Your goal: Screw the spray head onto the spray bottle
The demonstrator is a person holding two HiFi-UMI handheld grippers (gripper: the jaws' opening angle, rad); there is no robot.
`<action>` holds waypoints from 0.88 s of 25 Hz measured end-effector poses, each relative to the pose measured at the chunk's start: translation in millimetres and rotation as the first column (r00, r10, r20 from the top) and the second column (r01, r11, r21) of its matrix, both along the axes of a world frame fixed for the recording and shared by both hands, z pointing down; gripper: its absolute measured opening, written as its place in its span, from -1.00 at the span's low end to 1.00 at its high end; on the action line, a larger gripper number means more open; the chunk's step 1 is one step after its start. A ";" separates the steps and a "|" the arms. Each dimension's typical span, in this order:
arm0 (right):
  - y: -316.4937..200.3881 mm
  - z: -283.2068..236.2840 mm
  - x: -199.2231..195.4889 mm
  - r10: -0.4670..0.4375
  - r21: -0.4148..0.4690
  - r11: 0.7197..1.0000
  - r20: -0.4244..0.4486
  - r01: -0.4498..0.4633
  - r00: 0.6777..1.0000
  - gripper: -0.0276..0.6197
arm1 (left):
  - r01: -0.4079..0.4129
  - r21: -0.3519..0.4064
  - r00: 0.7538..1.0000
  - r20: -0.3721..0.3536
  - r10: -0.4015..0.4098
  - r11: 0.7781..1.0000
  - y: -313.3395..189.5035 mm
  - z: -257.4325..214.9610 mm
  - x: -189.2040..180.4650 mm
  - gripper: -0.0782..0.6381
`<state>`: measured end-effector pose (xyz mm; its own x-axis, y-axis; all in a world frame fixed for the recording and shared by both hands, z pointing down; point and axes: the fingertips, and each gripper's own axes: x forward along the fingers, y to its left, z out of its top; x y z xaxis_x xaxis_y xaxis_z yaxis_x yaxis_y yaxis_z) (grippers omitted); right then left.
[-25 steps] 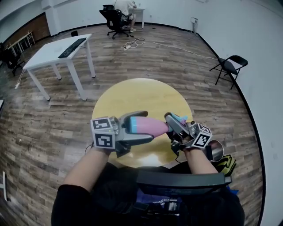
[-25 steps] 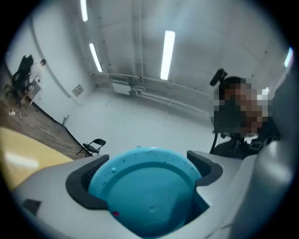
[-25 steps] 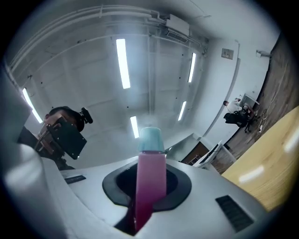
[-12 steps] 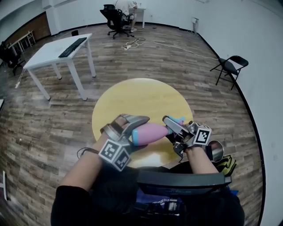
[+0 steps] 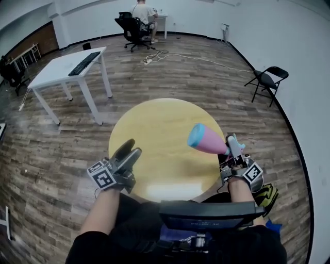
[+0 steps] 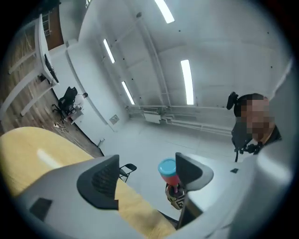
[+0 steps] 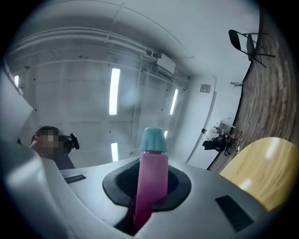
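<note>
- The round yellow desk stands on a floor of grey-brown wood planks.
- Beyond the desk to its left, a white rectangular table carries a black keyboard.
- Right of the desk, near the white wall, stands a black folding chair.
- Far behind the desk, a person sits on a black office chair; white cables trail nearer the desk.
- High over the desk, strip lights glow on the white ceiling.

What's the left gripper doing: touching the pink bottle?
Apart. Head view shows yellow table between the pink bottle and the left gripper, whose jaws, just closing, hold nothing.
</note>
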<state>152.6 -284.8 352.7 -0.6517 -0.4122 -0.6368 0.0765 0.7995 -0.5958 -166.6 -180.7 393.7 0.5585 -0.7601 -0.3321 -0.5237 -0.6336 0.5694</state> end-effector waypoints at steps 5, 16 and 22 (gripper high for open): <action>4.1 1.8 5.7 0.037 0.029 0.999 -0.020 -0.036 0.999 -0.77 | 0.010 0.028 0.975 0.222 -0.016 1.000 5.0 12.7 27.5 -0.07; -1.8 -2.4 -0.3 0.041 0.049 0.998 -0.014 -0.040 0.999 -0.78 | 0.033 0.063 0.970 0.239 -0.047 0.997 -2.2 3.7 18.5 -0.07; 4.2 -3.2 -3.9 0.037 0.054 0.998 -0.020 -0.036 0.999 -0.78 | 0.093 0.076 0.958 0.265 -0.110 0.993 0.4 -1.4 10.7 -0.53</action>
<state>148.7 -280.6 349.5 -0.6501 -0.4014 -0.6451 0.0352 0.8322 -0.5533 -155.9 -180.2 392.3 0.5545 -0.8000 -0.2290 -0.7154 -0.5989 0.3599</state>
